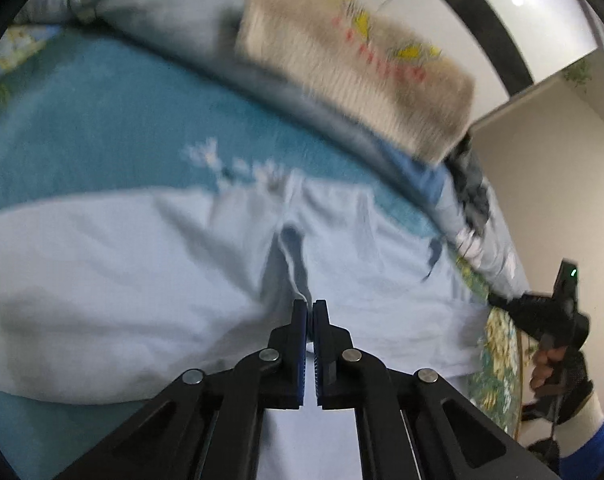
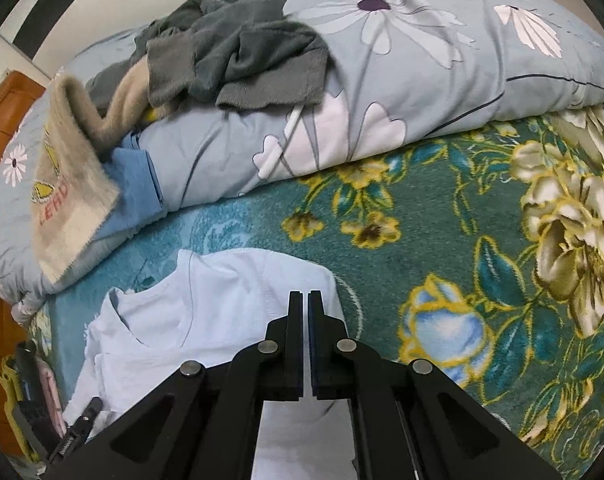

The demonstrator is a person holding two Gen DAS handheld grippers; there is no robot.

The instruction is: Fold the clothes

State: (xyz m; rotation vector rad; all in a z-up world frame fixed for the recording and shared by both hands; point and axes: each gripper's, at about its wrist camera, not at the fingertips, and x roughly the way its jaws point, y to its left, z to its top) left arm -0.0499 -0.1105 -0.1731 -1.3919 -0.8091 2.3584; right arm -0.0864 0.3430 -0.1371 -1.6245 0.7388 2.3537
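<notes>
A pale blue T-shirt (image 1: 142,280) lies spread on the teal blanket (image 1: 102,120). In the left wrist view my left gripper (image 1: 309,304) is shut, and a thin ridge of the shirt's cloth runs up into its tips, pinched and pulled taut. In the right wrist view the same T-shirt (image 2: 222,300) shows its collar at the lower left. My right gripper (image 2: 305,294) is shut over the shoulder area near the shirt's edge; no cloth is seen lifted by it. A hand (image 1: 549,360) grips the right gripper's handle at the right edge of the left wrist view.
A rolled floral quilt (image 2: 421,60) lies along the back of the bed. On it are a beige fuzzy sweater (image 2: 70,200), a blue garment (image 2: 138,184) and a heap of grey clothes (image 2: 238,60). The flowered blanket (image 2: 421,240) stretches to the right. An orange headboard (image 2: 6,100) stands at the left.
</notes>
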